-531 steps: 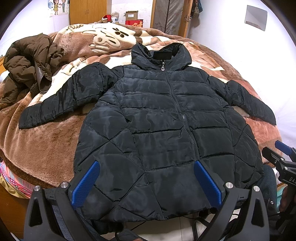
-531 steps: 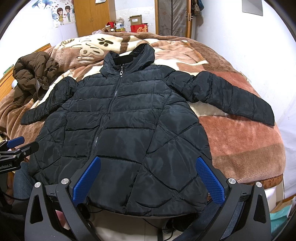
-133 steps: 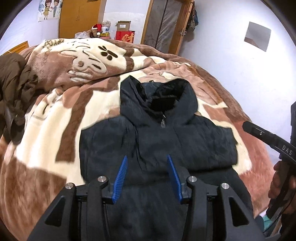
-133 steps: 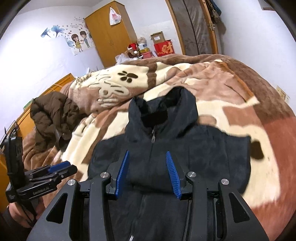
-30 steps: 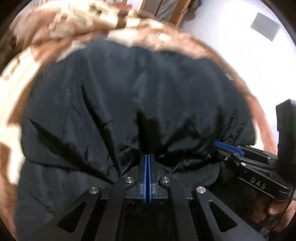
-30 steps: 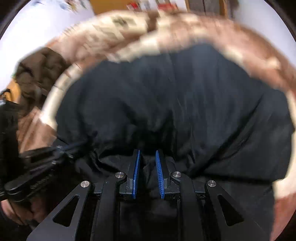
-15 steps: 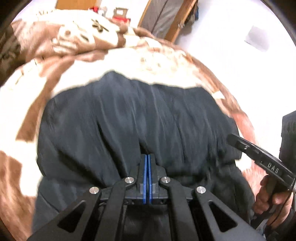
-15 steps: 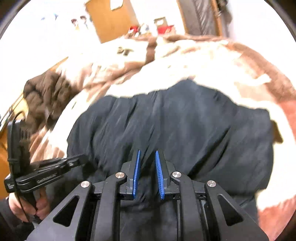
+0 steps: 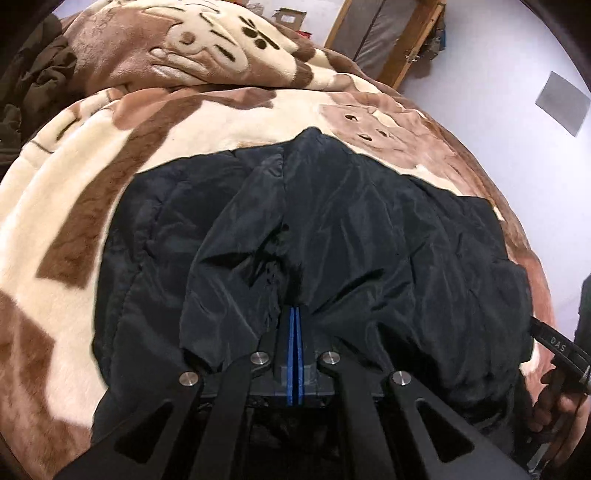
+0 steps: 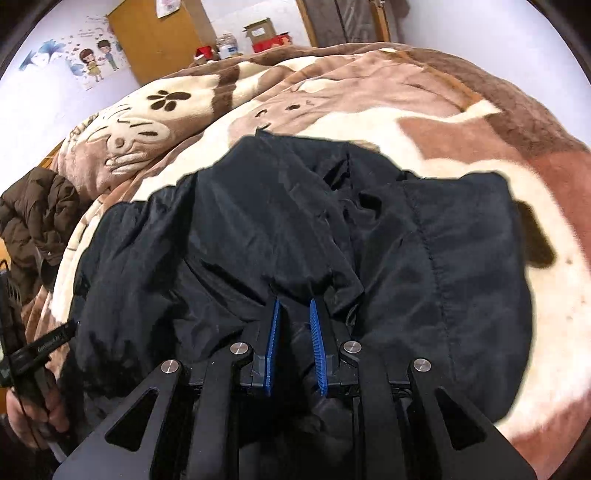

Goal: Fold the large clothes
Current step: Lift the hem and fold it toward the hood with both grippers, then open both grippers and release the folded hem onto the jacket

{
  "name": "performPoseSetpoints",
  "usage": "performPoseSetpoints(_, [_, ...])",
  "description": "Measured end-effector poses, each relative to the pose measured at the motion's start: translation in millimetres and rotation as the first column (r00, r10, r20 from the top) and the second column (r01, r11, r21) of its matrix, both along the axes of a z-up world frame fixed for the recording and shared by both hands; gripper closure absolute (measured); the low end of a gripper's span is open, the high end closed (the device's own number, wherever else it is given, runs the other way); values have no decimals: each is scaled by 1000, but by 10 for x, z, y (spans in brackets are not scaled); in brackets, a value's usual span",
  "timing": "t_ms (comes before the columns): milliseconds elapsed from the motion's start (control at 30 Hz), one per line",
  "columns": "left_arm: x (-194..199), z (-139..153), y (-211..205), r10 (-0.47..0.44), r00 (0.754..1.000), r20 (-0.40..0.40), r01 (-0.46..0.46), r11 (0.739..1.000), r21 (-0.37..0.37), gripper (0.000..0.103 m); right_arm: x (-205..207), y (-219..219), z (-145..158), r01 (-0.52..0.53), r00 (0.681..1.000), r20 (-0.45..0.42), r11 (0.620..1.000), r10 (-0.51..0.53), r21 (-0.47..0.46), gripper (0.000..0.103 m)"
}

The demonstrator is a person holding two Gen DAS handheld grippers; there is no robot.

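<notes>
The black puffer jacket (image 9: 369,229) lies folded into a compact bundle on the brown-and-cream blanket (image 9: 74,177); it fills the middle of the right wrist view too (image 10: 443,258). The hood is folded down over the body toward me. My left gripper (image 9: 295,314) is shut, its blue pads pressed together on a fold of the hood edge. My right gripper (image 10: 294,306) is nearly shut, its blue pads a narrow gap apart with black jacket fabric bunched between them. Each gripper shows at the edge of the other's view.
A brown puffer jacket (image 10: 37,221) lies heaped at the bed's left side. A wooden wardrobe (image 10: 159,40) and cardboard boxes (image 10: 258,31) stand beyond the bed. A white wall runs along the right. The blanket (image 10: 461,122) stretches bare beyond the jacket.
Both grippers have pulled the hood fabric back toward me and lowered it over the folded body. The views have tilted down and steadied, and more blanket shows beyond the jacket.
</notes>
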State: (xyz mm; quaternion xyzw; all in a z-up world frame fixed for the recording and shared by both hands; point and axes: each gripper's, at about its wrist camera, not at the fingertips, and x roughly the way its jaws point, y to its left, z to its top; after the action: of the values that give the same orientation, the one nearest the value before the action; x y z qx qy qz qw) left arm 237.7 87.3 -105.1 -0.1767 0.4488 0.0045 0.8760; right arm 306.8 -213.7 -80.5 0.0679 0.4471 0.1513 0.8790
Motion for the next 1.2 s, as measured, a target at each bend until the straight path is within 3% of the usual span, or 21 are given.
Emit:
performPoseSetpoints(133, [-241,210,-57,-40,996,75,42,999,-31,101,-331,135,254,-99,993,72,992,93,76,85])
performPoseSetpoints(267, [-348,112,-407,-145,987,64,148,989,-31,101,-472,481,-13,-197,980,6,980,197,32,86])
performPoseSetpoints(333, [-273,-81,-498,-158,987,6,158,987,-33,101,-401,526,-239,-183,981,-58,983,183,6,86])
performPoseSetpoints(400, [-226,-245,-501,-149,988,-31,147,988,-45,101,-332,478,-418,-159,982,-97,986,163,46,86])
performPoseSetpoints(467, [-216,-313,-483,-148,989,-23,147,988,-48,101,-315,446,-475,-152,982,-99,986,158,68,86])
performPoseSetpoints(600, [-189,-380,-488,-150,988,-27,149,988,-38,101,-309,517,-544,-171,981,-85,985,171,16,86])
performPoseSetpoints(1033, [-115,-419,-580,-142,989,-32,142,990,-1,101,-321,479,-556,-165,982,-86,986,167,28,87])
performPoseSetpoints(1200, [-189,-149,-620,-149,988,-52,150,988,25,101,-481,404,-234,-150,986,-68,988,151,25,86])
